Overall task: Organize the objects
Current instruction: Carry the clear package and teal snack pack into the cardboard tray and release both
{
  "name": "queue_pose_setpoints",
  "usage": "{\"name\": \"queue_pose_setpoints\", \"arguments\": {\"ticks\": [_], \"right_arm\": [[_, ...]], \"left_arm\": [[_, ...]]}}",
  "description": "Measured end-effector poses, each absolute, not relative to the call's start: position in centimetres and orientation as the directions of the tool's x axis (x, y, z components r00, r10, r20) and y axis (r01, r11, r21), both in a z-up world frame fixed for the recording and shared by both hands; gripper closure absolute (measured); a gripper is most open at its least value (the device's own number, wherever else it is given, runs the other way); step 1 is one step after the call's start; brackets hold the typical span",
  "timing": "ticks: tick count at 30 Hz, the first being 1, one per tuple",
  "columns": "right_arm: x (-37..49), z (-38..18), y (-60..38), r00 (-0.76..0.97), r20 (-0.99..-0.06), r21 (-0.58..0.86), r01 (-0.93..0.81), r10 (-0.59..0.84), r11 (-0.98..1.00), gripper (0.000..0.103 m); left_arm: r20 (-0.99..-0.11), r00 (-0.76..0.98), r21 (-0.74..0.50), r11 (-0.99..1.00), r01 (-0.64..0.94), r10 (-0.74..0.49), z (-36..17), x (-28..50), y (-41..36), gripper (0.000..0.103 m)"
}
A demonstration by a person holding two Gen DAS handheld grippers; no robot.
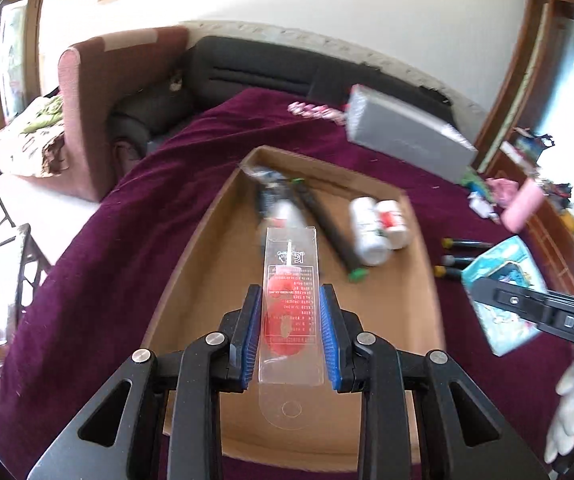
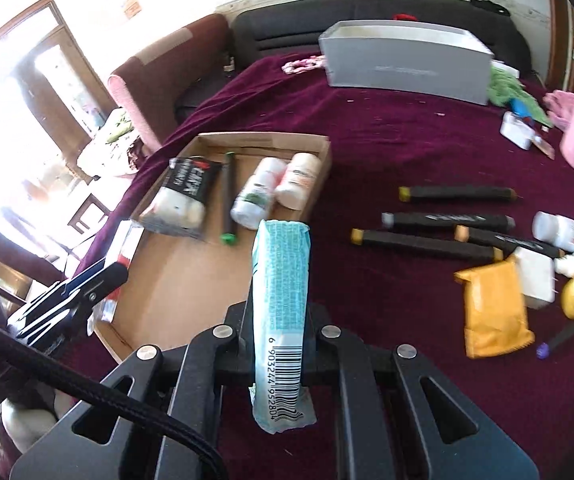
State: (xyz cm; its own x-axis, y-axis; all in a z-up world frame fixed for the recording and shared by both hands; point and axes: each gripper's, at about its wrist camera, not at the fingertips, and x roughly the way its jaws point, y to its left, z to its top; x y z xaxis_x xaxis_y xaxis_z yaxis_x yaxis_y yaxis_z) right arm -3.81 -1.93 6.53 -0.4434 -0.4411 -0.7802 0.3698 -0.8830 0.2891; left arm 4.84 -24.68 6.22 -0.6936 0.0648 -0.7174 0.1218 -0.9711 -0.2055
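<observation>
1. While both grippers are loaded, we judge that we are in the carrying step of the sorting — each brings one item toward the shallow brown cardboard tray point(image 1: 207, 248) on the maroon cloth point(image 1: 99, 216).
2. Our left gripper point(image 1: 290, 332) is clamped on a clear plastic blister pack with red contents point(image 1: 290, 312); the blue pads point(image 1: 251, 332) press its two long edges, and the pack hangs over the near half of the tray, straight ahead of the fingers.
3. Our right gripper point(image 2: 279, 344) is closed on a pale blue printed packet with a barcode point(image 2: 281, 300), held upright on edge just above the cloth, beside the tray's near right corner.
4. Ahead of the left gripper, the tray already holds a black-and-clear pouch with white contents point(image 2: 183, 200), a long black marker with green caps point(image 2: 229, 200) and two white plastic bottles point(image 2: 275, 192) lying side by side.
5. Next, we think, the left gripper should lower the pack onto the bare cardboard in front of it and release; the right needs to swing left over the tray wall.
6. Right of the right gripper, loose on the cloth, lie black markers with yellow caps point(image 2: 427, 244) and a yellow padded envelope point(image 2: 495, 308) — not yet sorted.
7. Far ahead stands a grey rectangular box point(image 2: 407, 68); what it contains we cannot see.
</observation>
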Motion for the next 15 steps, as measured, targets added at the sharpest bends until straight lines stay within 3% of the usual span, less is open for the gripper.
{"name": "queue_pose_setpoints", "arguments": {"ticks": [8,15], "right_arm": [[-7.0,5.4,-6.8,-0.399,-0.795,0.315,0.375,-0.458,-0.872,0.093],[-10.4,4.4,-9.7,-0.386,-0.81,0.313,0.351,-0.441,-0.883,0.093]], "left_arm": [[-0.777,-0.629,-0.149,-0.98,0.134,0.032,4.1,0.9,-25.9,0.079],[-0.803,-0.593,-0.177,-0.973,0.146,0.057,3.2,-1.2,-26.7,0.079]]}}
